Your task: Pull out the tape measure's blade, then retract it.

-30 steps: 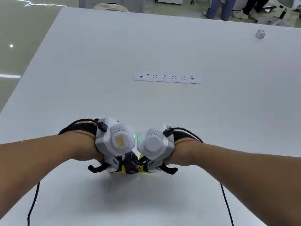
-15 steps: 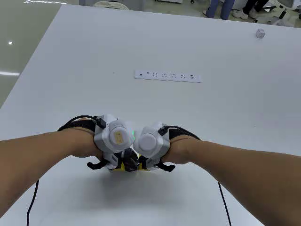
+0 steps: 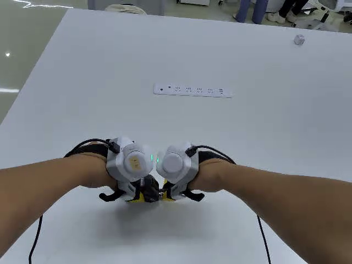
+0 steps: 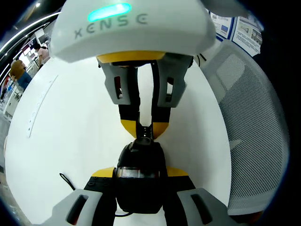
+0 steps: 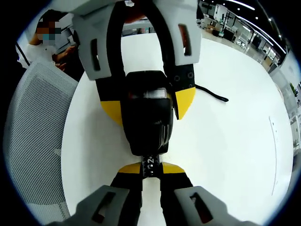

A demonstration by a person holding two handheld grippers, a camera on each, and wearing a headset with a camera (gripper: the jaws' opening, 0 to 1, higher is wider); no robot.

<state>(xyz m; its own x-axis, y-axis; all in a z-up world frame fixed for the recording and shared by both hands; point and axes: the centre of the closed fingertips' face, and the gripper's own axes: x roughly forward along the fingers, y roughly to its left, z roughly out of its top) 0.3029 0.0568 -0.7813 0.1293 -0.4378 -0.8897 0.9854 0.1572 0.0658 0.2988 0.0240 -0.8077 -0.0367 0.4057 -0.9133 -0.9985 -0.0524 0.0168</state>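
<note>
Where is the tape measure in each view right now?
Head view: tape measure low centre, mostly hidden.
Left gripper view: bottom centre, clamped in that view's own jaws.
Right gripper view: centre, its blade tip in that view's own jaws.
Shared landmark: power strip, mid-table in the head view, far left and far right in the gripper views.

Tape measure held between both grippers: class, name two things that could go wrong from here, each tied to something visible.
1. The right gripper pinches only the end of the blade, just outside the tape measure; on pulling, it may slip free and snap back.
2. The left gripper holds the tape measure by its rounded sides; the pull could twist it out of the jaws.
</note>
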